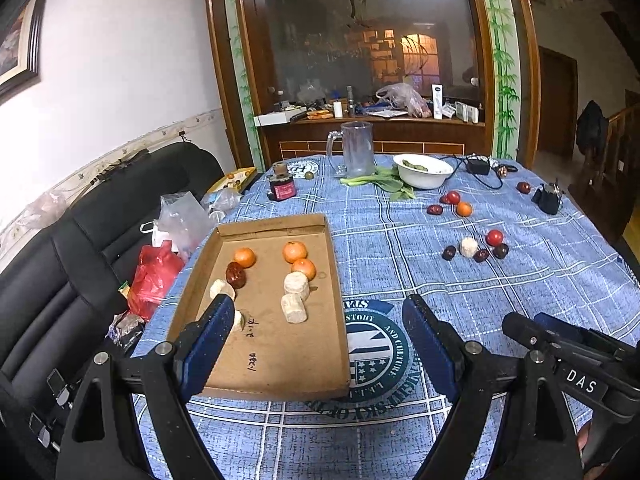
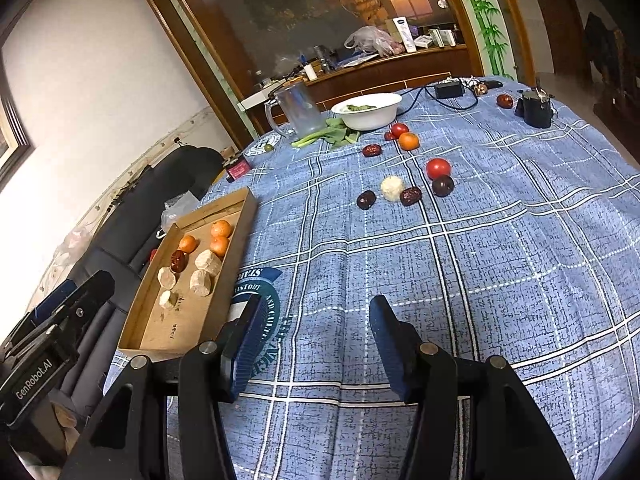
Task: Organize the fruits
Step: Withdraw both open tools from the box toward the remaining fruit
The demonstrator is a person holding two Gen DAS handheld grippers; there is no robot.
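Note:
A shallow cardboard tray [image 1: 276,364] [image 2: 154,326] lies on the blue checked tablecloth at the left. It holds three oranges [image 1: 295,251], a red date [image 1: 235,274] and several pale round cakes [image 1: 296,285]. More fruit lies loose to the right: tomatoes [image 2: 438,168], an orange [image 2: 408,141], dates [image 2: 411,195], a dark plum [image 2: 443,185] and a pale cake [image 2: 391,188]. My left gripper [image 1: 320,312] is open and empty over the tray's near right edge. My right gripper [image 2: 316,312] is open and empty above bare cloth, right of the tray.
A clear glass mug [image 1: 356,148], a white bowl [image 1: 422,178] with greens beside it, a small red jar [image 1: 282,188], a charger with cable [image 1: 478,166] and a black object [image 1: 549,198] stand at the table's far side. A black sofa [image 1: 80,248] with bags is left.

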